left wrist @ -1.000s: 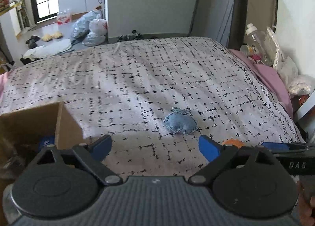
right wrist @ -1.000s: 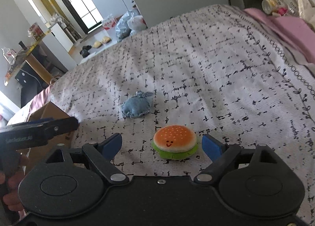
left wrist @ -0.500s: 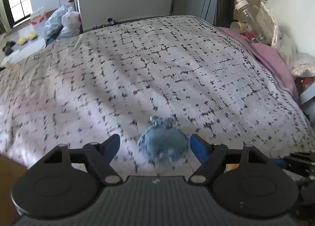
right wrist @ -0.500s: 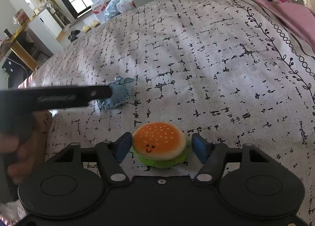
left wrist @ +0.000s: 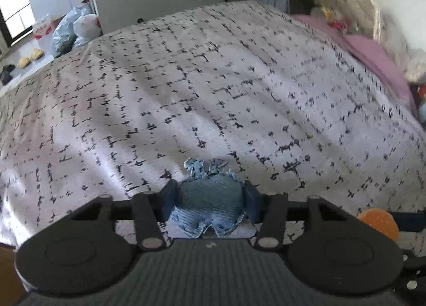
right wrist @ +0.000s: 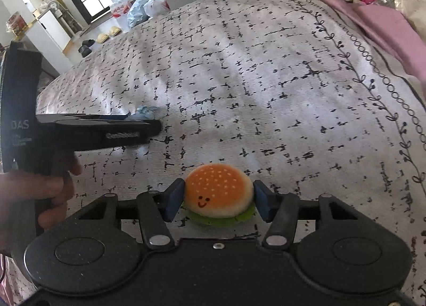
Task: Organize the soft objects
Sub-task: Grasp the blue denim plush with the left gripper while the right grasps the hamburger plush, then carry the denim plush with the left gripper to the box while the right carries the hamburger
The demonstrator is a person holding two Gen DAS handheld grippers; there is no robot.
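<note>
Denim pouch (left wrist: 210, 203) pinched in the left gripper (left wrist: 211, 200), plush burger (right wrist: 218, 196) in the right gripper (right wrist: 218, 200).
Both jaws just closed; the left gripper hides most of the pouch in the right view.

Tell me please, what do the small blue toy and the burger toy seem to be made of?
The blue toy looks like stuffed denim: a woven twill surface, faded blue, with frayed edges and loose threads. The burger toy looks like soft plush fabric, matte and slightly fuzzy, with a stitched or printed smile, pale seed dots and a green felt-like lettuce rim. Its filling cannot be seen.
</note>
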